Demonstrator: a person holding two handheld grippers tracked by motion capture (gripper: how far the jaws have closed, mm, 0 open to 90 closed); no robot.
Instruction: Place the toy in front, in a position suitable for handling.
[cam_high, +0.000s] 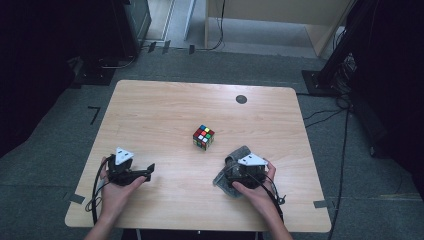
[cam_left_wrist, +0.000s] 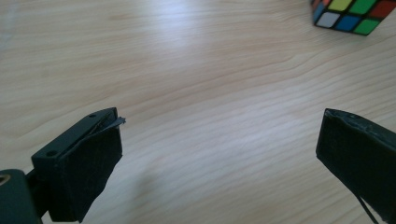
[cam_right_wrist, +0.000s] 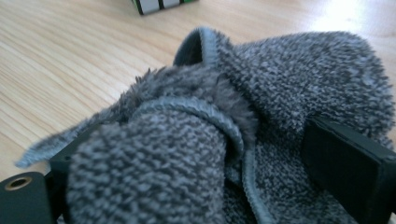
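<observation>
A scrambled Rubik's cube (cam_high: 203, 137) sits near the middle of the wooden table (cam_high: 165, 110); its corner shows at the top right of the left gripper view (cam_left_wrist: 351, 14). My left gripper (cam_high: 143, 170) rests at the front left, pointing toward the cube; its jaws stand wide open (cam_left_wrist: 219, 140) over bare wood. A grey fuzzy cloth (cam_high: 239, 151) lies bunched at the front right. My right gripper (cam_high: 235, 169) is pushed into it, jaws wide apart (cam_right_wrist: 187, 154). The cloth (cam_right_wrist: 289, 79) is heaped between them and drapes over the left jaw.
A small dark round spot (cam_high: 241, 99) marks the table's far side. Black stands and cables (cam_high: 340, 65) crowd the floor to the right of the table, and dark equipment (cam_high: 125, 30) stands at the back left. Bare wood lies between the two grippers.
</observation>
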